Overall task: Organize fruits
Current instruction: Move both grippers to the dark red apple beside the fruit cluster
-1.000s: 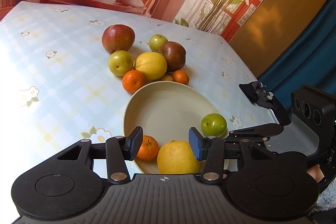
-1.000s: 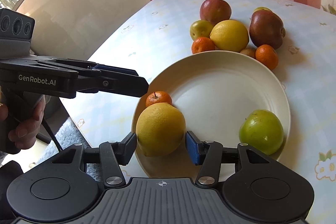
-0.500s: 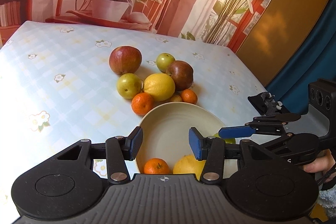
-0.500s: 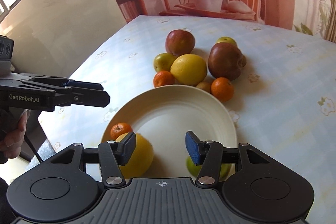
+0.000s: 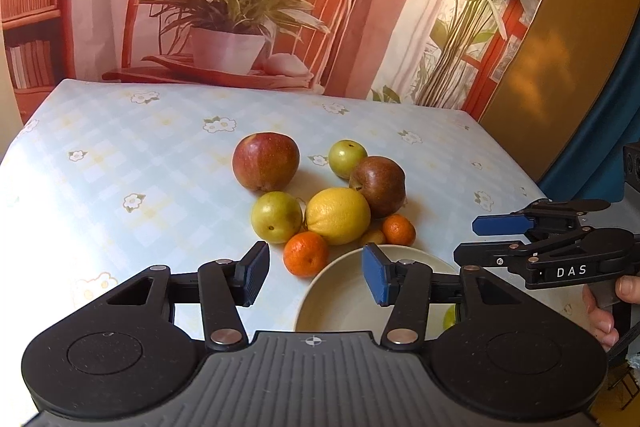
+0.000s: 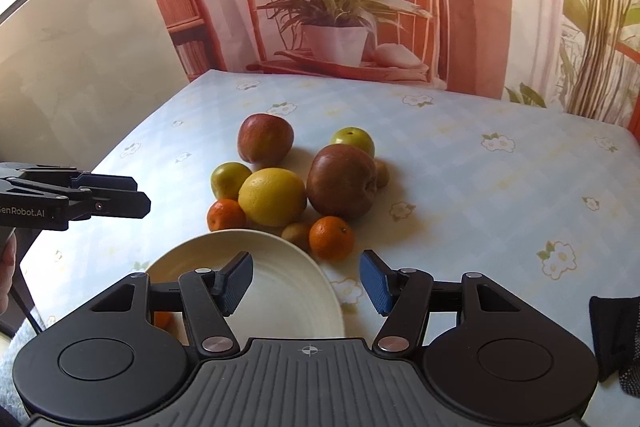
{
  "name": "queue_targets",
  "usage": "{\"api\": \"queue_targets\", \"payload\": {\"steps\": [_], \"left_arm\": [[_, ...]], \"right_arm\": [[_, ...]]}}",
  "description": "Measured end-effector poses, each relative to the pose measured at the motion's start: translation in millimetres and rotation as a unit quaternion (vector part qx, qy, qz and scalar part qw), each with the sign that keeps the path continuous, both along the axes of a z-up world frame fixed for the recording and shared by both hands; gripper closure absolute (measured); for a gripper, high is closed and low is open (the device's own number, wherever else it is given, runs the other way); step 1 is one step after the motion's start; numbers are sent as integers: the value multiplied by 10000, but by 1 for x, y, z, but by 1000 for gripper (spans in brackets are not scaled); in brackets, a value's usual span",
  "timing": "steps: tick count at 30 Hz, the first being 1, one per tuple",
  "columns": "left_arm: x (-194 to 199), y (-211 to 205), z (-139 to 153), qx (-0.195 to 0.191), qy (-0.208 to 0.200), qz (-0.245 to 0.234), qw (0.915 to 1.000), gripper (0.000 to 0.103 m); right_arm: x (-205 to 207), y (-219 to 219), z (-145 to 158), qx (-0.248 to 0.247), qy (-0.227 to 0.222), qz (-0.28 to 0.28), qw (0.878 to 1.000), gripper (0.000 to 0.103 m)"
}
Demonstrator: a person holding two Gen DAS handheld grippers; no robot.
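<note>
Left tongs [image 5: 314, 277] opening, nothing between the jaws, held over the near-left rim of the plate [image 5: 344, 291]. Right tongs [image 6: 306, 283] opening too, empty, over the plate's right edge. Beyond the plate: lemon [image 5: 337, 215], two mandarins, two red apples, green fruits, clustered touching on the tablecloth [image 5: 120, 187].
</note>
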State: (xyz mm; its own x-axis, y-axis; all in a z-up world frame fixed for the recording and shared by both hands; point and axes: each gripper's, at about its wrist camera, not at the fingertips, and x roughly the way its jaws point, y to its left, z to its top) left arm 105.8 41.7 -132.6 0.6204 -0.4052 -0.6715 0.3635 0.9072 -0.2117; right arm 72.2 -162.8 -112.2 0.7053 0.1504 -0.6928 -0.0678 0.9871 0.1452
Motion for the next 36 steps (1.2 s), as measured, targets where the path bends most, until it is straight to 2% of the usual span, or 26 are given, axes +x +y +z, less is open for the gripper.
{"api": "queue_targets", "payload": {"steps": [15, 18, 19, 21, 24, 26, 33, 35, 36], "left_arm": [[43, -19, 2, 168, -158, 161, 9996, 49], [57, -27, 2, 52, -128, 199, 9997, 52], [62, -30, 1, 26, -126, 197, 9997, 55], [70, -36, 0, 24, -113, 172, 9998, 61], [77, -45, -2, 60, -134, 104, 9998, 62], [79, -51, -4, 138, -163, 88, 9997, 64], [81, -60, -13, 260, -171, 61, 9995, 64], [80, -63, -12, 368, -223, -7, 9991, 61], [80, -64, -12, 393, -243, -21, 9989, 56]], "right_arm": [[41, -15, -13, -490, -184, -77, 9986, 59], [57, -14, -10, -694, -341, -23, 9970, 63], [62, -14, -8, -704, -405, -3, 9967, 69], [70, -15, -5, -706, -552, 41, 9960, 77], [83, -16, 0, -633, -688, 131, 9955, 82], [92, -14, -1, -656, -665, 218, 9954, 91], [97, -17, -11, -478, -595, 268, 9967, 95], [92, -25, -13, -385, -621, 164, 9972, 95], [89, -30, -14, -348, -628, 102, 9974, 95]]}}
